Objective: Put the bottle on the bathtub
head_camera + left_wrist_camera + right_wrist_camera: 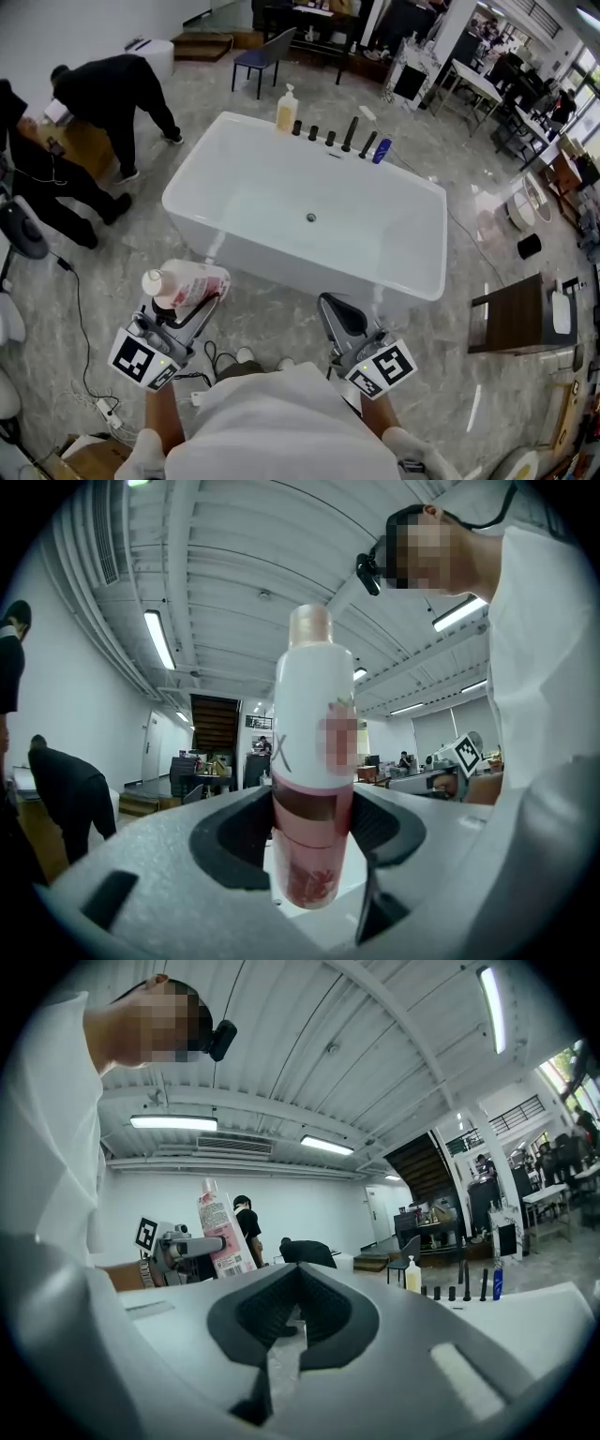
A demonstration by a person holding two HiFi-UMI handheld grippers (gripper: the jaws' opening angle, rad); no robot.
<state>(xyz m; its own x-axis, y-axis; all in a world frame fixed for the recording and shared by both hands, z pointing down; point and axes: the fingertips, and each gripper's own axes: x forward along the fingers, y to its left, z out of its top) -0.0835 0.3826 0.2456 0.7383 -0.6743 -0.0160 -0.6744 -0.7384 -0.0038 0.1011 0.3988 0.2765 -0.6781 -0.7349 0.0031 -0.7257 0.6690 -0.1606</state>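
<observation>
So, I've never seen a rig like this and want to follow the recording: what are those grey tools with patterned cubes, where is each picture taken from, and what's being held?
There is no robot: a person holds a grey two-jaw gripper in each hand, and the cubes are part of them. The head view looks down from the person's head; the two gripper views come from cameras riding on each gripper, looking along its jaws. The left gripper is shut on a white-and-pink plastic bottle. The right gripper has its jaws together, empty. Ahead stands a white rectangular bathtub; on its far rim are a yellow pump bottle, a small blue bottle and black tap fittings.
</observation>
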